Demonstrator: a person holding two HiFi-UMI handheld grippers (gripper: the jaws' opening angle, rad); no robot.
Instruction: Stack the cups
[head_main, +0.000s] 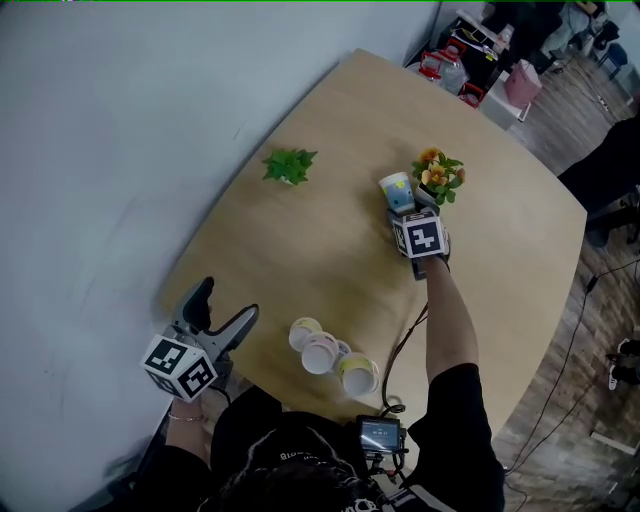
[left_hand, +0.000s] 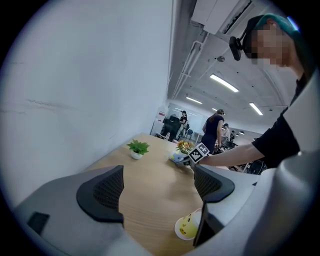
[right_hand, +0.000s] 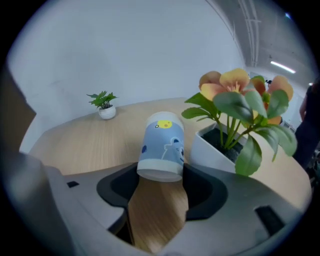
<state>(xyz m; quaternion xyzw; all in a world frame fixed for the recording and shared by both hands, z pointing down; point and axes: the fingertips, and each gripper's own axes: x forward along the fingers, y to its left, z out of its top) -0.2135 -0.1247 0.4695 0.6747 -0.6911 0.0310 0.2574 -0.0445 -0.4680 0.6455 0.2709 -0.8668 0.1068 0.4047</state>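
A blue paper cup (head_main: 398, 190) with cartoon print stands beside the flower pot at the far side of the table. My right gripper (head_main: 404, 208) reaches it from the near side. In the right gripper view the blue cup's (right_hand: 161, 147) near end sits between the fingertips of the right gripper (right_hand: 160, 176), and both pads touch its sides. Three more cups lie on their sides close to me: a pale one (head_main: 304, 332), a white one (head_main: 321, 353) and a yellow one (head_main: 358, 373). My left gripper (head_main: 228, 300) hovers open at the table's near left edge, holding nothing. Behind a finger of the left gripper (left_hand: 157, 176) shows the yellow cup (left_hand: 189, 225).
A white pot of orange flowers (head_main: 438, 177) stands right against the blue cup. A small green plant (head_main: 290, 165) sits near the wall side of the wooden table (head_main: 330, 250). A cable hangs over the near edge. People and furniture stand beyond the table.
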